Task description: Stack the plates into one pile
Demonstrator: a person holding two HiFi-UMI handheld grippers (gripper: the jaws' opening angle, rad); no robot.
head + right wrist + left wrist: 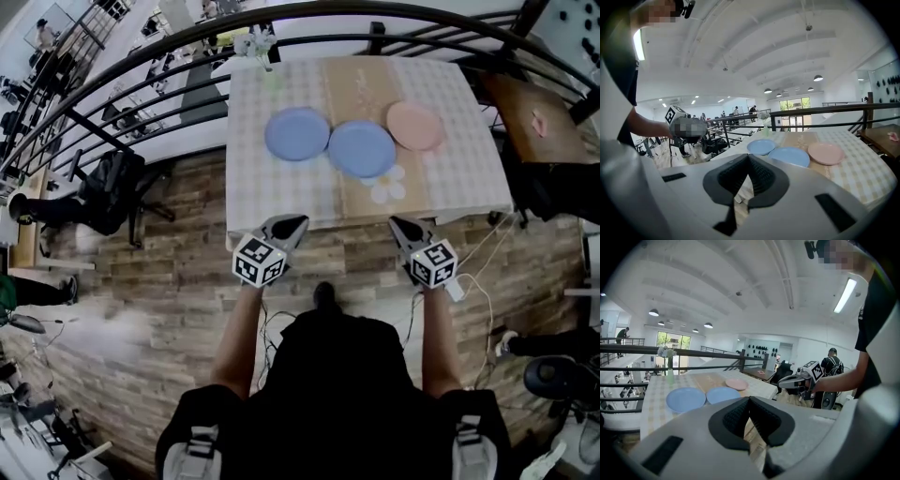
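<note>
Three plates lie in a row on the checked table (pixel 253 178): a lilac-blue plate (pixel 296 133) at the left, a blue plate (pixel 362 148) in the middle, a pink plate (pixel 415 126) at the right. The blue one's rim touches or overlaps its neighbours. My left gripper (pixel 298 222) and right gripper (pixel 397 223) hover just short of the table's near edge, both shut and empty. From the left gripper (pixel 749 399) the plates (pixel 686 399) lie ahead, as they do from the right gripper (pixel 748 156), where the pink plate (pixel 826 153) is rightmost.
A vase of flowers (pixel 270 58) stands at the table's far edge. A black railing (pixel 141 89) curves behind the table. A wooden side table (pixel 530 117) is at the right, an office chair (pixel 112 192) at the left, and cables (pixel 473 281) lie on the floor.
</note>
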